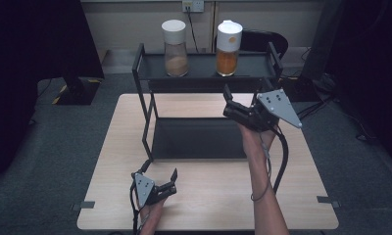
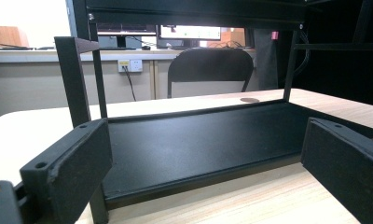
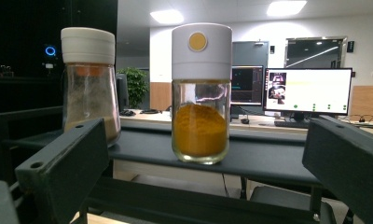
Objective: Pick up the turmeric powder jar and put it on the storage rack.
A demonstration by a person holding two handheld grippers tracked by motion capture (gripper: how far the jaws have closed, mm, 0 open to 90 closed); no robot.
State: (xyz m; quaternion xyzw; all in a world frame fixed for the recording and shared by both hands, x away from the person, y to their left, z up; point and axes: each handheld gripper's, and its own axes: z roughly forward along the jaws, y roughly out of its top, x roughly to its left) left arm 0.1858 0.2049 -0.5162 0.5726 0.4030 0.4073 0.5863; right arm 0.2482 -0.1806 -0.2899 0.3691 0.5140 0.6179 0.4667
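Observation:
A black two-tier rack (image 1: 144,98) stands on the wooden table (image 1: 208,205). On its top shelf (image 1: 204,66) stand two white-capped glass jars: one with brown powder (image 1: 176,49) and one with orange powder (image 1: 228,49). My right gripper (image 1: 243,96) is raised in front of the top shelf, open and empty, facing the orange jar (image 3: 201,126), with the brown jar (image 3: 89,93) to its left. My left gripper (image 1: 159,172) rests low near the table's front, open and empty, facing the bare lower shelf (image 2: 198,144).
Behind the table a dark chair (image 2: 205,70) stands against a wall with a power socket (image 1: 193,6). Dark screens flank the table on both sides. Bare tabletop lies in front of the rack and to its left and right.

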